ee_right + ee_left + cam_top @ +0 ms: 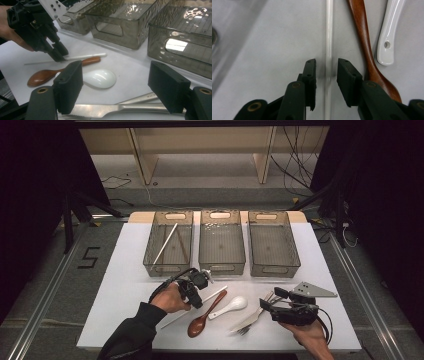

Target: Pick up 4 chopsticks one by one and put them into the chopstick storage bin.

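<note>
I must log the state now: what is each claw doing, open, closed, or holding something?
Left claw: open, jaws on either side of the white chopstick, not yet shut on it.
Right claw: open, holding nothing, above the metal knife.

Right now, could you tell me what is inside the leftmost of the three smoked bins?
The leftmost bin holds one white chopstick, lying slantwise with its far end near the rim. The tinted front wall dims the floor nearest us, so anything small there cannot be ruled out.

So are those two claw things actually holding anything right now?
No. The left gripper straddles the white chopstick with jaws open, not clamped. The right gripper is open above the knife.
</note>
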Available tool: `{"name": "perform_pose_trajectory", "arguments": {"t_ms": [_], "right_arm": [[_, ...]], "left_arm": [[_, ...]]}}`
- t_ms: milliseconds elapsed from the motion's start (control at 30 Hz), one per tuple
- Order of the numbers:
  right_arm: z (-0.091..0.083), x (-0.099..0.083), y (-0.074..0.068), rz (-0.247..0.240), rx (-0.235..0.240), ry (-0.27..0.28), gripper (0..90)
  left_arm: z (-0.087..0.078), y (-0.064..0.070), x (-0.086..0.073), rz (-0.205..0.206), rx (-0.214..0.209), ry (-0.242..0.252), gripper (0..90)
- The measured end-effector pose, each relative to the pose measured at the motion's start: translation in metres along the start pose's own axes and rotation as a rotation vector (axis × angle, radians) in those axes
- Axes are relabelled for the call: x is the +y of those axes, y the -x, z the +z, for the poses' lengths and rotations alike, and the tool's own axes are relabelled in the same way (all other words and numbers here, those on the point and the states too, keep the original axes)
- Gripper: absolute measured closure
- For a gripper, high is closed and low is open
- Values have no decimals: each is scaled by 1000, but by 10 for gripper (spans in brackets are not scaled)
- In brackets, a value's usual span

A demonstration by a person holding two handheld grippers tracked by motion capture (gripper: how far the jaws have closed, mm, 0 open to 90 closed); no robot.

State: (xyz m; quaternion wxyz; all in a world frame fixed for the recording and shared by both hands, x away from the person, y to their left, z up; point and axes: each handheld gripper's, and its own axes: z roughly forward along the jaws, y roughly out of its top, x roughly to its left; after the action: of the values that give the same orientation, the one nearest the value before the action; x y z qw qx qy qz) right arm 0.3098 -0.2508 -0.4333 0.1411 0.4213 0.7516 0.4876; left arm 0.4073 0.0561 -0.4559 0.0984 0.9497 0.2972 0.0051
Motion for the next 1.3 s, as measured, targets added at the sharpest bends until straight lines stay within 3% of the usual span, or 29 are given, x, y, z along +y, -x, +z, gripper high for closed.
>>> {"name": "perform_pose_trajectory", "arguments": {"t_ms": [367,667,1000,1300], "right_arm": [[0,0,0,-3,0,0,286],[0,0,0,-1,-1,-1,287],[-1,0,0,-2,-1,4,286],[0,0,0,-2,-1,3,286]], "left_arm": [[3,4,7,44,37,-40,777],[3,5,10,57,30,-53,833],[1,2,6,70,31,-32,846],[-13,-7,-2,49,28,13,847]]}}
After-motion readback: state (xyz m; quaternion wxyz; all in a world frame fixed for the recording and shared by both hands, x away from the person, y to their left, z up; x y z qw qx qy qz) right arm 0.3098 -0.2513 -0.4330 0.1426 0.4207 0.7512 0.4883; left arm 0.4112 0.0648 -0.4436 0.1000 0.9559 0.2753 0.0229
